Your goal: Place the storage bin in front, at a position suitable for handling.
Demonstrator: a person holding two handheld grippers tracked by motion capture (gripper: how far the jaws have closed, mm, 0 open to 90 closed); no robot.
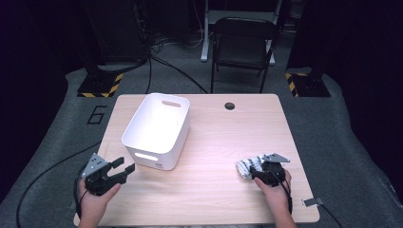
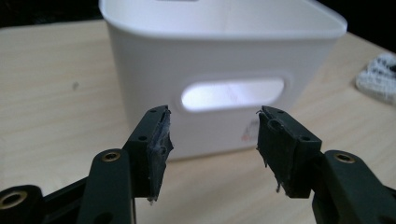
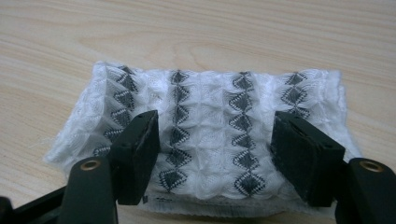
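Two grippers are at work over a pale wooden tabletop (image 1: 214, 137), each held in one of the person's hands at the near edge. At the near left corner, the left gripper (image 1: 124, 167) is raised a little above the wood and points toward the white plastic bin (image 1: 157, 130), which stands on the left half of the tabletop, closer to the far edge than to the near one. Its jaws stand wide apart with nothing between them; in the left gripper view the worn pads (image 2: 159, 149) frame the oval handle slot (image 2: 232, 93) in the bin's near wall, with clear wood showing between the gripper and the bin

Near the near right corner, the right gripper (image 1: 256, 170) is low over a folded white knitted cloth with rows of dark diamonds (image 3: 210, 126). The cloth lies flat on the wood, well apart from the bin, and its far end pokes out beyond the gripper toward the middle of the tabletop (image 1: 248, 166). The right gripper's jaws are spread open, one on each side of the cloth's middle rows; the pads (image 3: 140, 149) stand over the fabric but I cannot tell whether they touch it, and they do not squeeze it. In the left gripper view the cloth shows as a white patch at the right edge (image 2: 378, 77)

Beyond the far edge of the tabletop, a dark folding chair (image 1: 243, 42) stands on the grey floor
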